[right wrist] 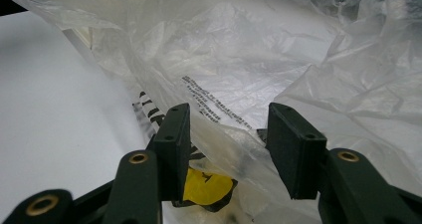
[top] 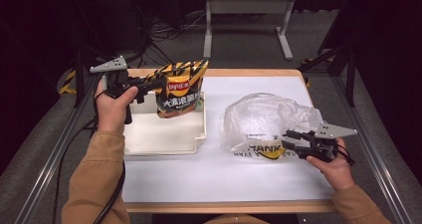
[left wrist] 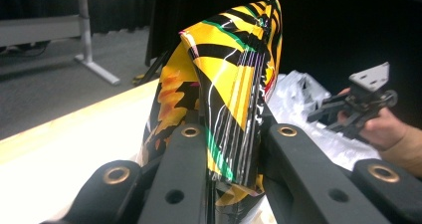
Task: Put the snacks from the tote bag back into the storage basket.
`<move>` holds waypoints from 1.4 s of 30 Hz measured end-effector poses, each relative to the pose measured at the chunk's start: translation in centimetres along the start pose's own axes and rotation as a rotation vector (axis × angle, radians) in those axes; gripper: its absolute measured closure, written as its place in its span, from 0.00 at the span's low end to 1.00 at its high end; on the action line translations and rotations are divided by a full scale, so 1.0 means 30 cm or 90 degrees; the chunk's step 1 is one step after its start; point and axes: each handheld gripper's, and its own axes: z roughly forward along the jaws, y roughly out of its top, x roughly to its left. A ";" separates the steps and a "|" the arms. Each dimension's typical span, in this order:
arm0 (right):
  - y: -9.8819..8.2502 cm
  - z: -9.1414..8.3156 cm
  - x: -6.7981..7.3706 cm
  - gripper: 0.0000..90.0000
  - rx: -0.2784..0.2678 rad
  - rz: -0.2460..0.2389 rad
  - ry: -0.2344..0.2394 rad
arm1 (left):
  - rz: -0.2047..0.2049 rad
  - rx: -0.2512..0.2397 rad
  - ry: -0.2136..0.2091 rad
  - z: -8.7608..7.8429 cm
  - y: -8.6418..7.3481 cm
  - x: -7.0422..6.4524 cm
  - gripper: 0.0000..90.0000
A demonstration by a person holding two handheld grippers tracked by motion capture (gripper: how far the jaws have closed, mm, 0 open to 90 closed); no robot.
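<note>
Hanging upright above the white tray, the chip bag is yellow with black stripes and a red Lay's logo. The left gripper clamps its jaws on the bag's sealed edge. The right gripper holds its jaws half open around a fold of the clear plastic bag, which is printed "HANK" in part.

Dark room, grey carpet floor, metal frame legs behind wooden-edged table.

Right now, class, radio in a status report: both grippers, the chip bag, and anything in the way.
Left gripper shut on chip bag, above white tray. Right gripper open at plastic bag. Nothing between.
</note>
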 end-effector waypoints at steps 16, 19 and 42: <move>0.002 -0.007 -0.002 0.59 -0.009 0.001 0.002 | -0.038 0.029 -0.012 0.040 -0.094 0.080 0.93; 0.001 -0.007 -0.002 0.59 -0.008 0.000 0.002 | -0.041 0.035 -0.013 0.046 -0.105 0.088 0.93; -0.003 -0.016 0.011 0.59 -0.010 0.000 0.002 | -0.059 0.048 -0.032 0.082 -0.169 0.148 0.92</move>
